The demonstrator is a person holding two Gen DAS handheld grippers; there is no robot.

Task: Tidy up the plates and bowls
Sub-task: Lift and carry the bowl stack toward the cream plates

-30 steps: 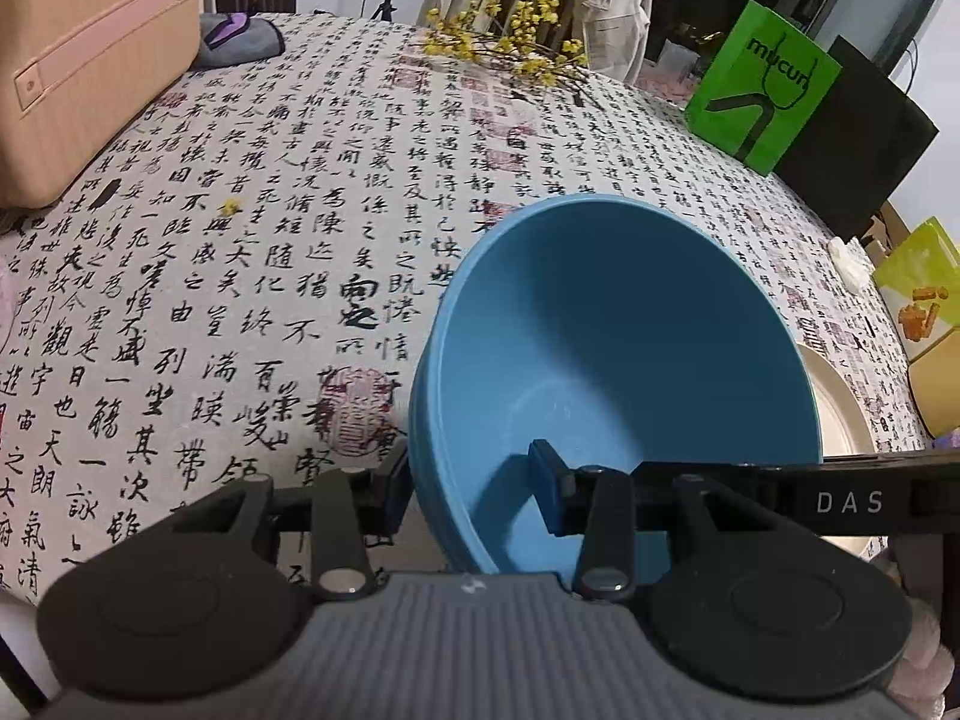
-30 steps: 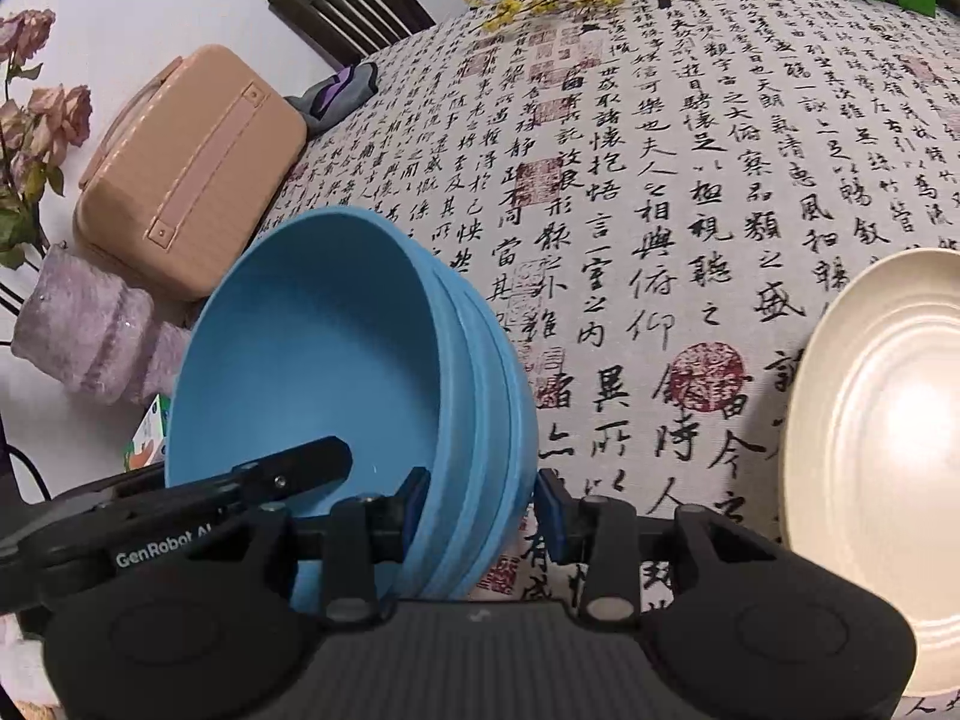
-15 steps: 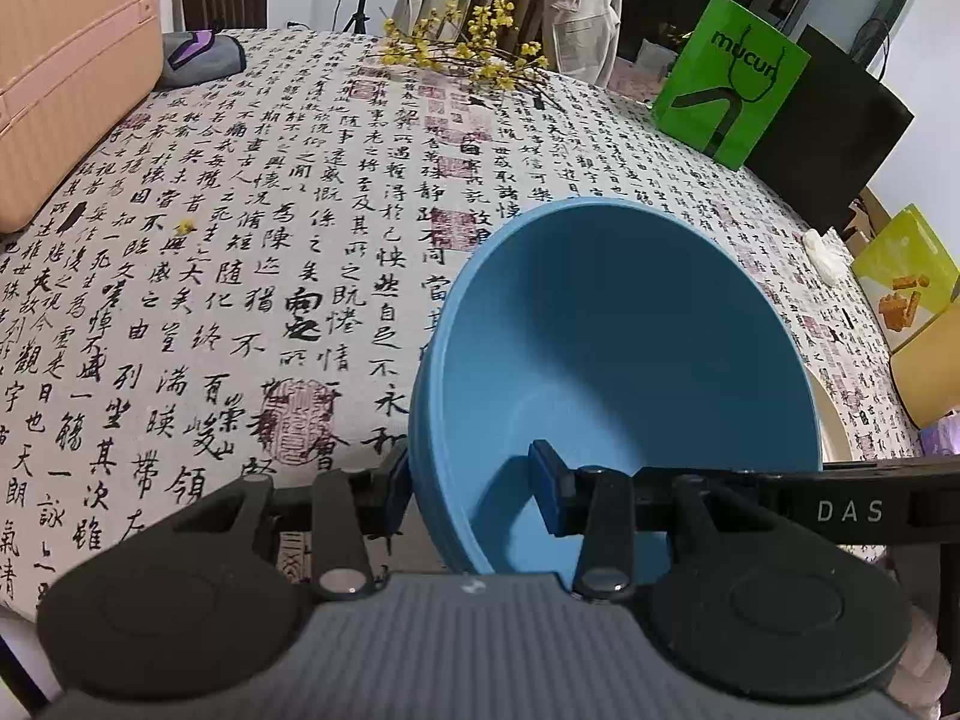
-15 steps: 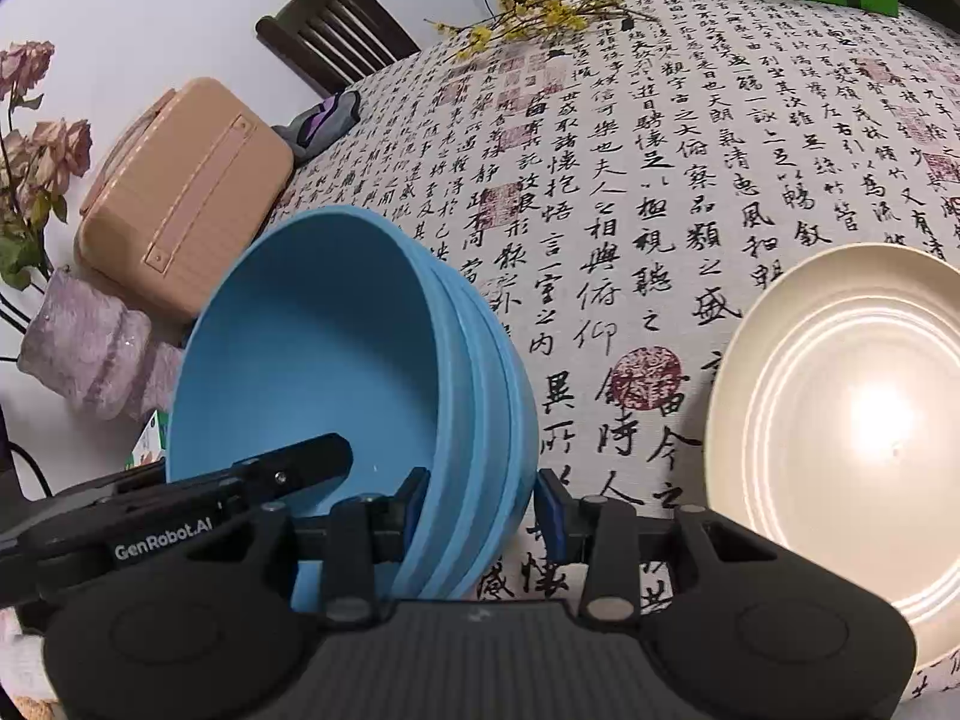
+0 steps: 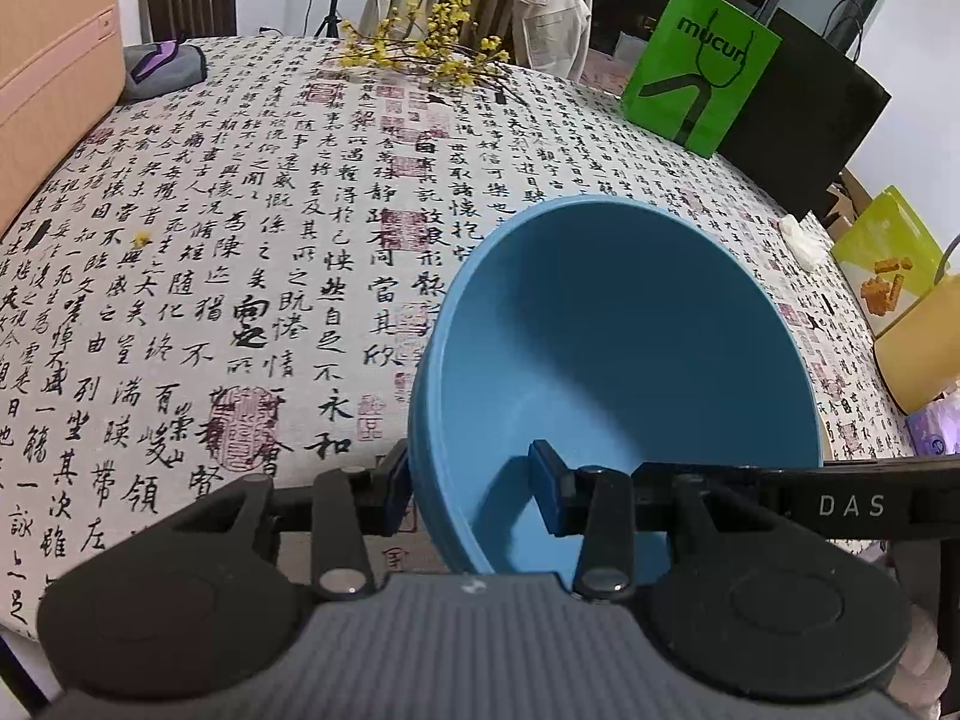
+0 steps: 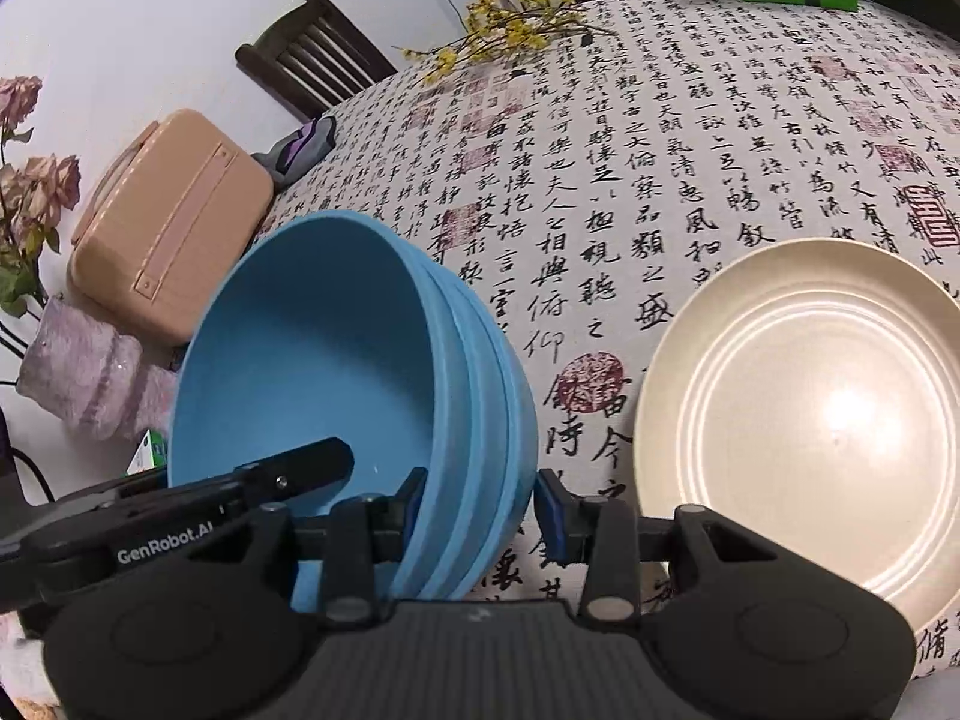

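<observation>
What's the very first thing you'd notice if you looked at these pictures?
The stack of blue bowls, right up close, pinched at its rim by the left gripper and the right gripper. Next, the tablecloth covered in black writing, and the shiny cream plate lying beside the bowls.

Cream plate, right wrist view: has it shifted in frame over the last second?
Yes. The plate has slid left into fuller view, closer to the bowls. It lies flat on the tablecloth, whose characters shifted with it, so the camera moved.

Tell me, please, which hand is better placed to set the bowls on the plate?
Right, probably. Its tool grips the bowls beside the plate; the left tool holds the far rim.
</observation>
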